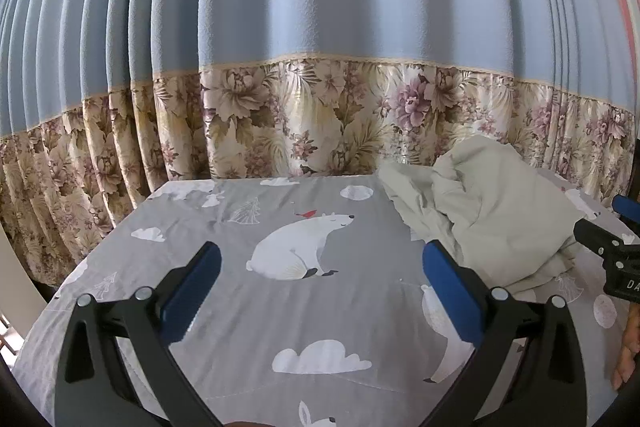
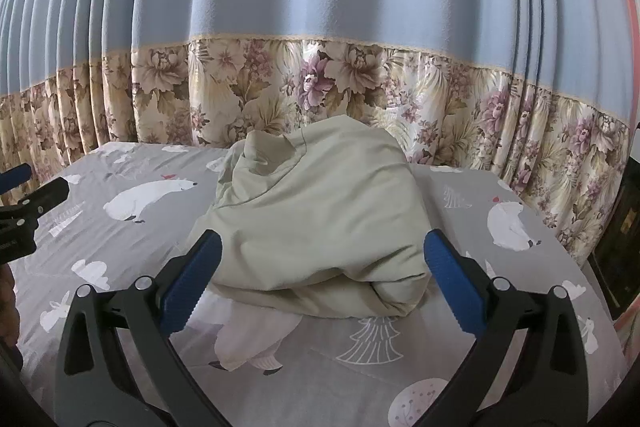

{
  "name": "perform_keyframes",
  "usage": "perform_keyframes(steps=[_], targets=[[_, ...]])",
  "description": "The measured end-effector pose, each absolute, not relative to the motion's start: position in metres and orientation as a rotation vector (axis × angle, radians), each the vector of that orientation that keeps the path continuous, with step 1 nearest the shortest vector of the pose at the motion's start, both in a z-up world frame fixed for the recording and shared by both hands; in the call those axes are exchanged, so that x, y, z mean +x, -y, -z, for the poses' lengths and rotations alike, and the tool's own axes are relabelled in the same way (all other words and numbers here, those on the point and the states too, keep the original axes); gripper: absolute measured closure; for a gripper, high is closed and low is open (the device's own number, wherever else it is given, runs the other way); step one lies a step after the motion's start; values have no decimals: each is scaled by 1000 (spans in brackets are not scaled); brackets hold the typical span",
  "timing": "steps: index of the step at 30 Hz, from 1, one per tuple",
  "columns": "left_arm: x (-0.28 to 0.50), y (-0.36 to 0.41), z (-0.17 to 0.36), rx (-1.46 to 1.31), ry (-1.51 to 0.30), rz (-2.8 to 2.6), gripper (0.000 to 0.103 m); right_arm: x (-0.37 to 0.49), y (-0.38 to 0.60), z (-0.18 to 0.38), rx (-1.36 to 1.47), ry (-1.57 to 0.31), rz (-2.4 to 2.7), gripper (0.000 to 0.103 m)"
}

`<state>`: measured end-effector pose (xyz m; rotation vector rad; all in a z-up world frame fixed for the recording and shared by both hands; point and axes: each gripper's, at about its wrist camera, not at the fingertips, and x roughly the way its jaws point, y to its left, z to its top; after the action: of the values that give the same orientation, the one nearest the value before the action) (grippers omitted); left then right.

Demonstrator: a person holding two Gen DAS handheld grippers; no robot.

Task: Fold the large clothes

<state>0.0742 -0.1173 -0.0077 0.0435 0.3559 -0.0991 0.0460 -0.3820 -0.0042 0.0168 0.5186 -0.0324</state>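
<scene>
- Crumpled pale green garment (image 2: 316, 223) lies heaped on the bear-print sheet (image 1: 340, 311).
- Left gripper (image 1: 322, 269) and right gripper (image 2: 322, 259) both spread apart, holding nothing.

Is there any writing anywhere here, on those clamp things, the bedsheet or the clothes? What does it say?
"DA": white letters on the black body of the right gripper, cut off by the edge of the left wrist view, so the rest cannot be read.
Left gripper: no lettering visible.
Pale green garment, bedsheet, curtain: pictures and patterns only, no text.
</scene>
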Motion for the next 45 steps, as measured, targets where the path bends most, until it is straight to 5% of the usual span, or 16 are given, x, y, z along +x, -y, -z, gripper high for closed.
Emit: perform_keyframes(steps=[45], targets=[[78,115,10,68,-380,65,2,48,384,3,21,-522,40,3]])
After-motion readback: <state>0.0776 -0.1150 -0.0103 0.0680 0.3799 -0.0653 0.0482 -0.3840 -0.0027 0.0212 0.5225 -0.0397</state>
